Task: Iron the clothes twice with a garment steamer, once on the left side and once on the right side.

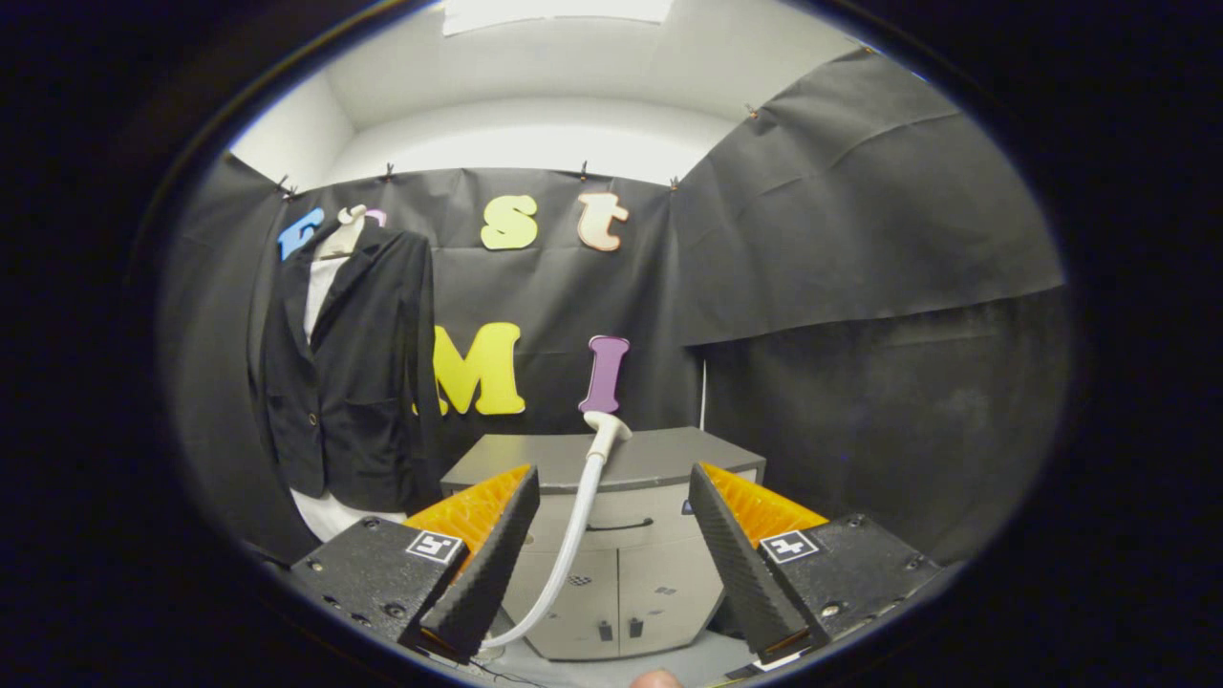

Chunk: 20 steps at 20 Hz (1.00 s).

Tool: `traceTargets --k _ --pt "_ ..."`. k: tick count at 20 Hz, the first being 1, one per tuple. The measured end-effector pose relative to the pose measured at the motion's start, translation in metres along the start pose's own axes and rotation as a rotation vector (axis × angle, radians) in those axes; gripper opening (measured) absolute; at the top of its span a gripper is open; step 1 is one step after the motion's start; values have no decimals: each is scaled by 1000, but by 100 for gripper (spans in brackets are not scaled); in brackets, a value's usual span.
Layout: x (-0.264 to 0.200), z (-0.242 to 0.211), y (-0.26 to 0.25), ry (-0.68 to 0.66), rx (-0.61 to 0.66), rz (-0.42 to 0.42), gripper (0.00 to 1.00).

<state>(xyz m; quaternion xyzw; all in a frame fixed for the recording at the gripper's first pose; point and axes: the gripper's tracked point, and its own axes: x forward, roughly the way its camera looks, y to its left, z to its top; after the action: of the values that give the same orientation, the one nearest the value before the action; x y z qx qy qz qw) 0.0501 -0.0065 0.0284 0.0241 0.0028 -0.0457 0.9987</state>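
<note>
Open room separates spread gripper (611,497) from steamer (606,426) on cabinet (659,449).

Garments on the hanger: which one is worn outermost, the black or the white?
The black jacket is outermost; the white shirt shows only at its open collar and below its hem. The gripper is open, empty, far from both.

steamer hose (573,535) crossing open tool (611,564), cabinet (631,564) beyond

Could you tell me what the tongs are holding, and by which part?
Nothing: the tongs are open, and the steamer hose merely passes between them.
</note>
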Motion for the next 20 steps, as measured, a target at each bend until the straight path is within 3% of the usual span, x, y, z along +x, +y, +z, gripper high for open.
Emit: traceTargets --k 3,9,16,20 --pt "11 -3 13 23 -7 -27 98" --pt "63 -10 28 93 -13 -4 98" --pt "187 -6 32 162 84 73 98" --pt "256 -12 27 234 65 85 98"
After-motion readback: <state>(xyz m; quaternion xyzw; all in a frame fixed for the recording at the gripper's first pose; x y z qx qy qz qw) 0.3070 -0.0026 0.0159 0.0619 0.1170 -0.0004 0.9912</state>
